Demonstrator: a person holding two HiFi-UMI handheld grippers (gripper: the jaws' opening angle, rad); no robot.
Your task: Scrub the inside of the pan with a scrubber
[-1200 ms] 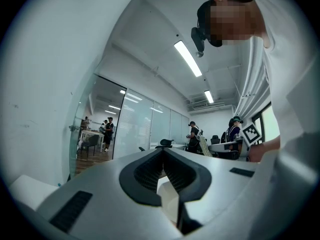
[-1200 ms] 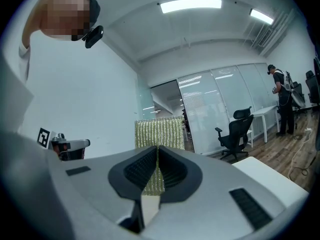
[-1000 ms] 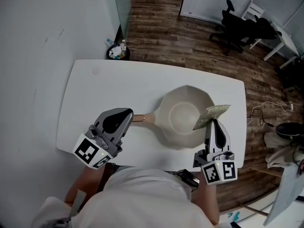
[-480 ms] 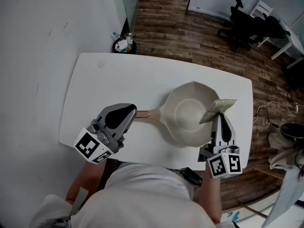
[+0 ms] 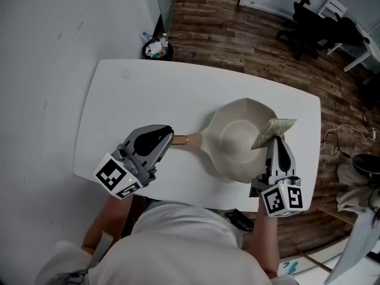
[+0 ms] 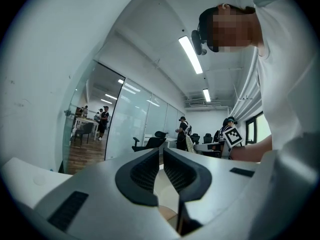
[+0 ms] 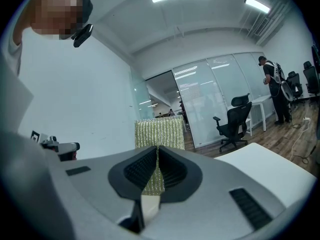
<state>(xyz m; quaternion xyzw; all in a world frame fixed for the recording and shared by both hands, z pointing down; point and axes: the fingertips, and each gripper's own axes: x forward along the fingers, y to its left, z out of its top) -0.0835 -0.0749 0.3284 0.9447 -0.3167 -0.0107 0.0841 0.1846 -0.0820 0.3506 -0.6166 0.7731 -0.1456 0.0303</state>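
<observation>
Scrubbing looks not yet begun. The right gripper [image 5: 278,142], fingers pinching the scrubber [image 5: 273,132], hovers at the 3 o'clock rim of the pan [image 5: 228,159]. The left gripper [image 5: 167,138], fingers closed, clamps the handle [image 5: 183,140] at 9 o'clock.

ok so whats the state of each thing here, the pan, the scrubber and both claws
left claw: shut on the pan by its handle
right claw: shut on the scrubber
pan: upright, nothing inside it
scrubber: held on edge at the pan's right rim, can't tell if it touches
</observation>
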